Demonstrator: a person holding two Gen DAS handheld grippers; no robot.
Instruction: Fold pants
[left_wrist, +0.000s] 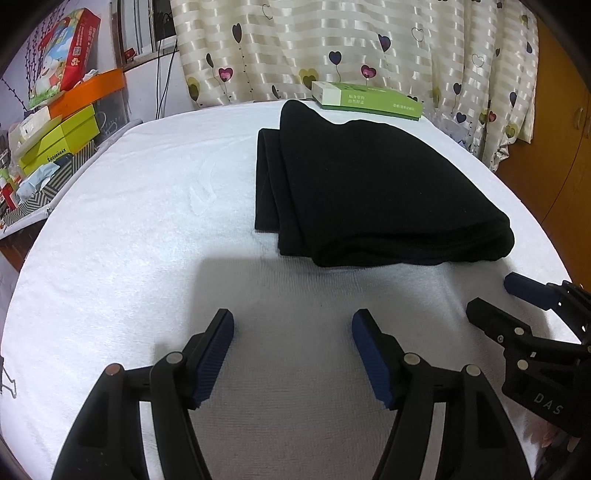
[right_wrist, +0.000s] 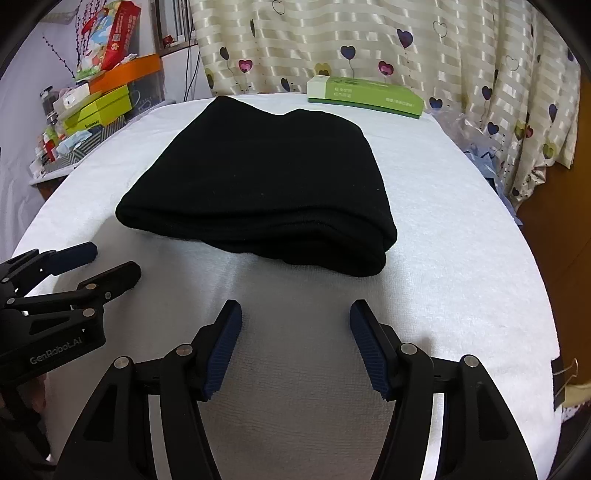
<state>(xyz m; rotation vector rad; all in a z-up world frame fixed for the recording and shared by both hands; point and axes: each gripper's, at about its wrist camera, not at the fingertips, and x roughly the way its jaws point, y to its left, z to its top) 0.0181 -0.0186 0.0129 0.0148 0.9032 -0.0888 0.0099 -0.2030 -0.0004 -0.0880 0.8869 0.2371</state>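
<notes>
Lying folded on the white towel-covered worktop (right_wrist: 461, 258), the black knit pants (right_wrist: 266, 177) sat just beyond both tools, left tool (left_wrist: 292, 321) and right tool (right_wrist: 295, 312), each spread wide and holding nothing.

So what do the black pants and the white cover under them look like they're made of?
Pants: probably a soft, matte knit or fleece; they take no shine, the folded edges are thick and rounded, and pale lint specks cling to them. White cover: looks like terry towelling, with a nubby looped pile and brushed streaks. Both are guesses from surface look alone.
</notes>
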